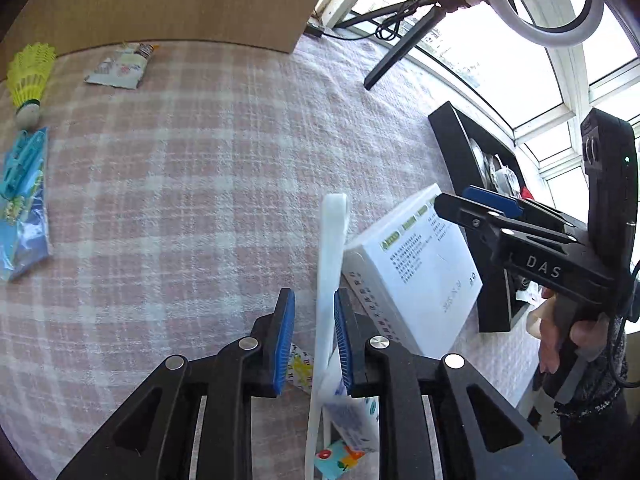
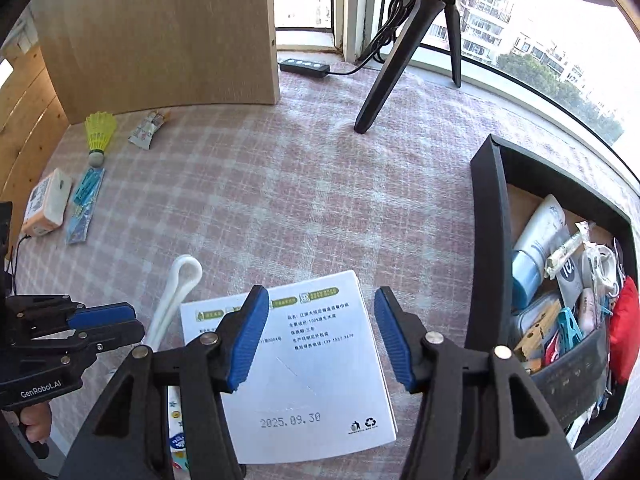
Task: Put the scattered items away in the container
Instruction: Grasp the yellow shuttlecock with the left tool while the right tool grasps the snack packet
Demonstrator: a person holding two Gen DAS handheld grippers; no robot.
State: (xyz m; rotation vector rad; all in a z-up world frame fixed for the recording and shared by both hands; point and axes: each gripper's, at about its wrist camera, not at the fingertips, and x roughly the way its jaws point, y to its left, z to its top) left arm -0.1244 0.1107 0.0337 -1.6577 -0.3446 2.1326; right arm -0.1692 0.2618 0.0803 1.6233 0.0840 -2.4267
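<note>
Left gripper [image 1: 314, 334]: jaws narrow, a white plastic strip [image 1: 330, 264] stands between the blue pads. It lies against the right pad; a gap shows at the left pad, so whether it is clamped I cannot tell.

Right gripper [image 2: 320, 338]: jaws wide apart and empty, poised above a white box [image 2: 320, 392] printed with text and a date, lying flat on the checked cloth [image 2: 260, 200].

Only the right wrist view looks into the black container [image 2: 486, 248], right of the box: tubes, clips and a red item inside. It also shows a tissue pack [image 2: 46, 204] at far left.

Both views show a yellow shuttlecock [image 1: 28, 80], a blue packet [image 1: 24, 200] and a small sachet [image 1: 120, 68] well apart from the container, near the wooden board [image 2: 160, 28].
</note>
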